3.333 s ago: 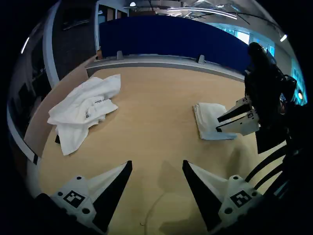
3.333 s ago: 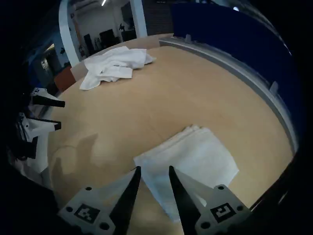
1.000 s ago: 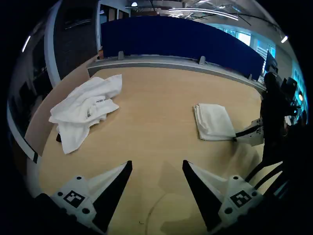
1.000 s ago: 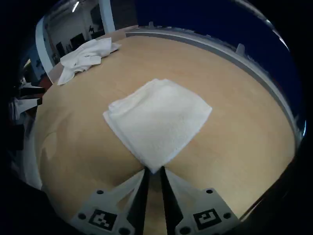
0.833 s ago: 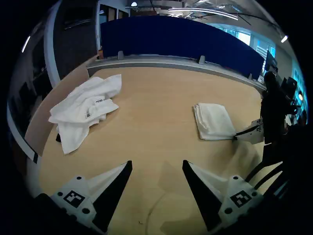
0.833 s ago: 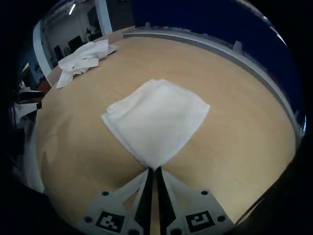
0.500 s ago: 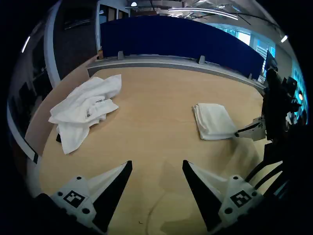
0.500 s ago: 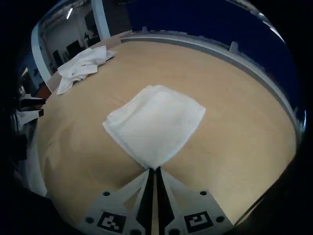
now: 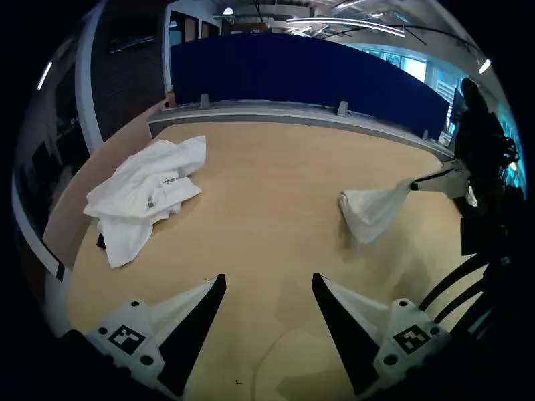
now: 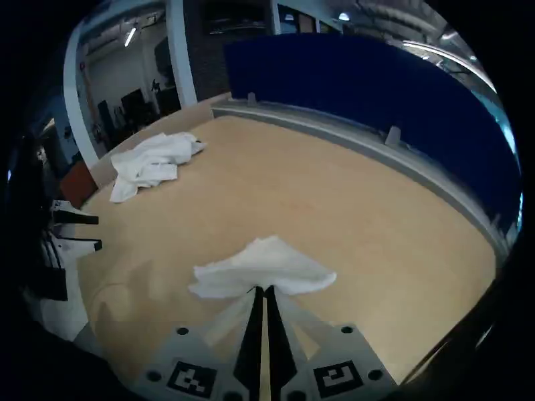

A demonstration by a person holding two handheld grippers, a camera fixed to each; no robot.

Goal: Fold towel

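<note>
the right gripper [image 10: 265, 294] pinched one corner of the folded towel [image 10: 264, 271], which hung from it over the right side of the table [image 10: 374, 220]. the left gripper [image 9: 267, 286] stood wide open near the front edge, holding nothing.

Held towel [image 9: 371, 210]: gripped corner's gone, swallowed between the fingers of the right claw [image 10: 264, 293].
Crumpled towel [image 9: 144, 194]: there's a small tag [image 9: 152, 198] on it, print far too tiny to make out.
Dark object [image 9: 100, 239]: peeking from under that heap, mostly covered, can't tell what.
Person [image 9: 485, 154]: just a dark silhouette, cut off at the edge.
Left claw [image 10: 99, 232]: in the right gripper view, its body is lost in shadow.
</note>
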